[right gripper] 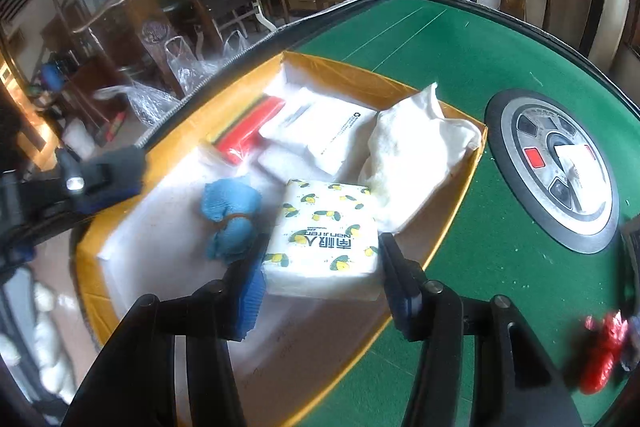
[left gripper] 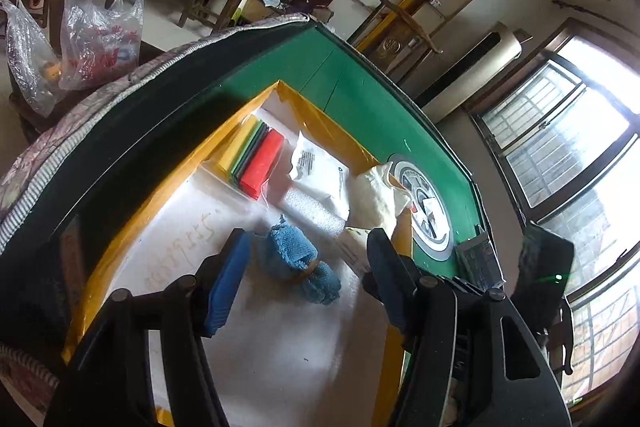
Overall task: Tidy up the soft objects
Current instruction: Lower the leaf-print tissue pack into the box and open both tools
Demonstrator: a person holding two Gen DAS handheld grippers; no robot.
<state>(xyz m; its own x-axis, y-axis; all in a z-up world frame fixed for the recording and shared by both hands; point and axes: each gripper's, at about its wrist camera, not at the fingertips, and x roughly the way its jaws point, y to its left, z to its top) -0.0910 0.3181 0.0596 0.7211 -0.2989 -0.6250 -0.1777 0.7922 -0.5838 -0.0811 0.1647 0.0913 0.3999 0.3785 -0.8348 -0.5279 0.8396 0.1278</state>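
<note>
The right gripper (right gripper: 320,267) clamps the tissue pack (right gripper: 322,243) over the box (right gripper: 452,183), beside the blue cloth (right gripper: 230,223); the left gripper (left gripper: 304,263) gapes empty around it.

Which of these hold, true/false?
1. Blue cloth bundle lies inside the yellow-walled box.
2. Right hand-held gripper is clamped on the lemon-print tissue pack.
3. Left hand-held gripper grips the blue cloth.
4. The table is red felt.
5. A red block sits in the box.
1. True: the blue cloth bundle lies on the white floor of the yellow-walled box.
2. True: right hand-held gripper holds the tissue pack.
3. False: left hand-held gripper is open, pads clear of it.
4. False: the table is green.
5. True: red block sits beside coloured sheets.
</note>
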